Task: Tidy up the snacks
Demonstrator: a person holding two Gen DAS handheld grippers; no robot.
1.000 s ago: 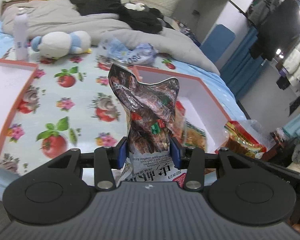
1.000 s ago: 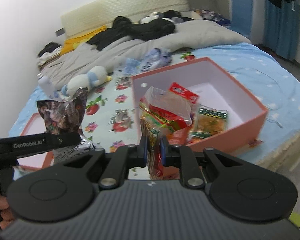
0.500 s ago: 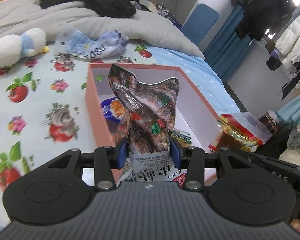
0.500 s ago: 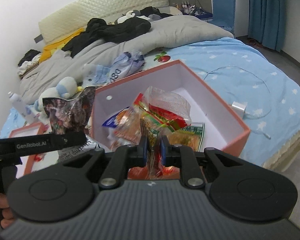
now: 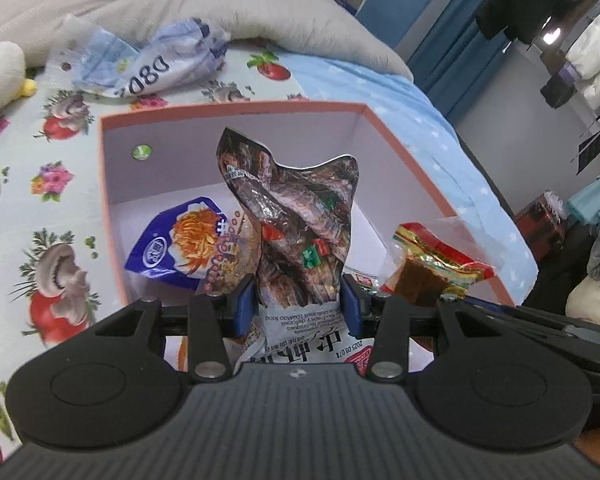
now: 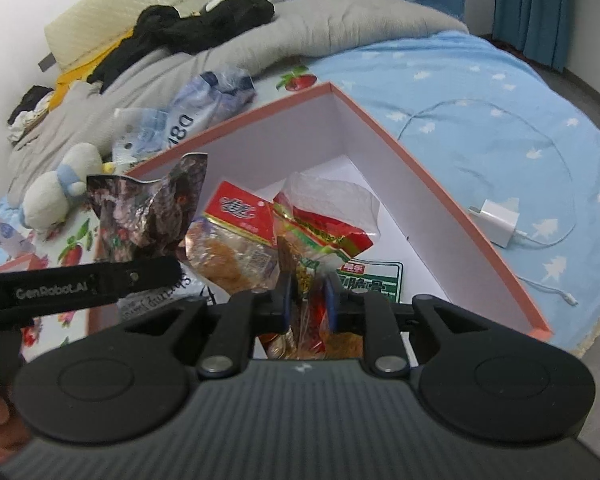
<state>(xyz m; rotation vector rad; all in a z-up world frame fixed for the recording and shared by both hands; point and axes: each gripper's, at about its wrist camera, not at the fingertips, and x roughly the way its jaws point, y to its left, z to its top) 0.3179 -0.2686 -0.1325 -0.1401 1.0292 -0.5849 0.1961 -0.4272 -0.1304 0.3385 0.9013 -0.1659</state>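
Pink-rimmed box (image 5: pixel 412 156) is set on the bed, white inside, with several snack packs already lying in it. Left tongs (image 5: pixel 298 306) are clamped on a dark crinkled snack bag (image 5: pixel 296 232), held upright over the box. Right tongs (image 6: pixel 306 300) — jaws opening — are seen with a red-and-yellow snack pack (image 6: pixel 324 232) between the pads, over the box interior. A white charger (image 6: pixel 498 222) is seen on the blue sheet — just beside the box.

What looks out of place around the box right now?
A white charger with its cable lies on the blue sheet right beside the pink box, and a crumpled blue-white plastic bag sits behind it. Neither is a snack. Inside the box, the packets lie in a loose, tilted heap rather than flat.
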